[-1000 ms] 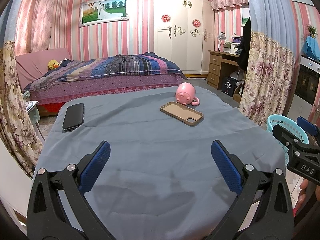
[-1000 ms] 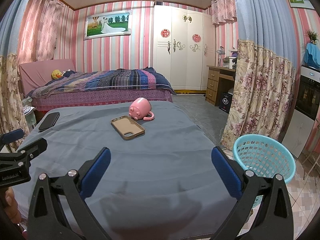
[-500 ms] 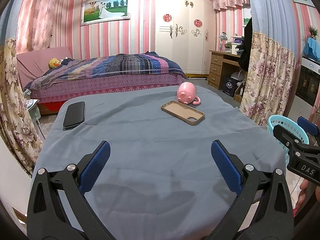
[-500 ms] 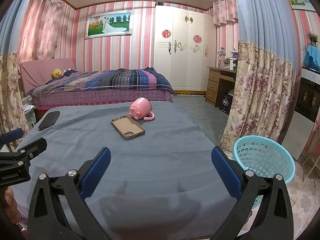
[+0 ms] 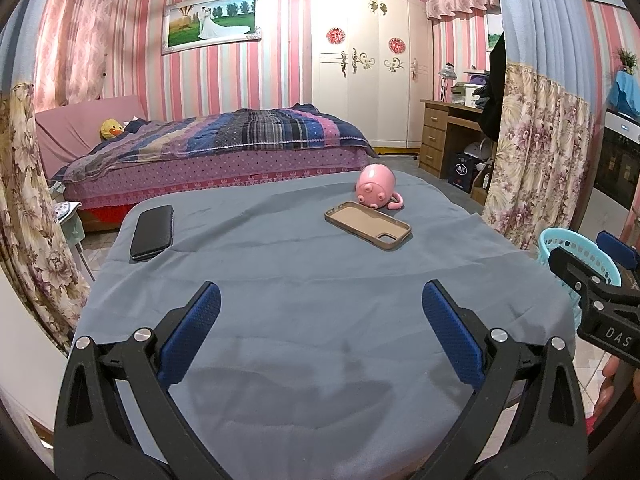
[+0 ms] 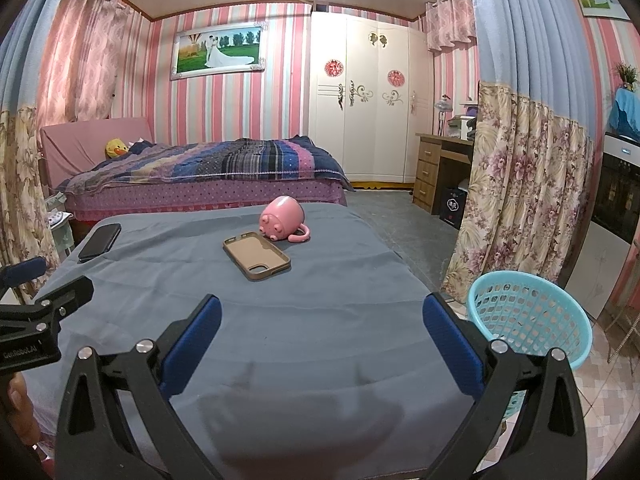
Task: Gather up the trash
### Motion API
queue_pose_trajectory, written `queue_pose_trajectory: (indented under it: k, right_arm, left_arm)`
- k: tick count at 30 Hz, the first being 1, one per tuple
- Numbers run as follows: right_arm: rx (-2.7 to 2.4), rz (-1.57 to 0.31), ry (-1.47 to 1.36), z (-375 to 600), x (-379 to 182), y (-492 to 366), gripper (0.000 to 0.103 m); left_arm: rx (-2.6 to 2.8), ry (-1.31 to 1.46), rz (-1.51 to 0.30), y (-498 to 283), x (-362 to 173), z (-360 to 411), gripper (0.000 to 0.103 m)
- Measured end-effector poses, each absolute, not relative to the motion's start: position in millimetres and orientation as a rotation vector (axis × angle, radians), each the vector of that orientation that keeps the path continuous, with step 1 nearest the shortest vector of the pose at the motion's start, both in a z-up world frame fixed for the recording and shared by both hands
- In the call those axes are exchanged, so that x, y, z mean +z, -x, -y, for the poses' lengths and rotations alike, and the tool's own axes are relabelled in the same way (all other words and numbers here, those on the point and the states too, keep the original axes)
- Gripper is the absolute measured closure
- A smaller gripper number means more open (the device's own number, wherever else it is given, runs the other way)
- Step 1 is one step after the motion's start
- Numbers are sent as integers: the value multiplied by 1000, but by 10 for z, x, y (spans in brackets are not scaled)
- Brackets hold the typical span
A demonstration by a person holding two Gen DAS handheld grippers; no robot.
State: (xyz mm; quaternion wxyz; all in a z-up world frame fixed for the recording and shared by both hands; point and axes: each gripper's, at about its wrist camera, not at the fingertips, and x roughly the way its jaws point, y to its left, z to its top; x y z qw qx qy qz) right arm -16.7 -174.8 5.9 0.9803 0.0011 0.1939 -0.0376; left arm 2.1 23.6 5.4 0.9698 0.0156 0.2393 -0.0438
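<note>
Each hand-held gripper: black frame, blue pads, silver screws.

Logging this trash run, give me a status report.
Left tool open, empty; right tool open, empty. Basket beside table, looks empty. On cloth: pink mug, phone case, phone. Path unobstructed.

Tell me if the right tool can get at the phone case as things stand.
Probably yes: the right tool is open and empty, and only bare cloth lies between it and the phone case; the pink mug sits behind it.
</note>
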Motion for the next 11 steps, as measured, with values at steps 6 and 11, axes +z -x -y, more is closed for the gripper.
queue_pose_trajectory:
  k: [6, 11]
  right_arm:
    - [-78, -393, -7, 1759, 42, 163, 5]
    - [-79, -396, -14, 1783, 31, 148, 5]
  left_arm:
    - [-84, -44, -476, -12, 60, -227, 5]
    - [-89, -37, -486, -16, 67, -224, 5]
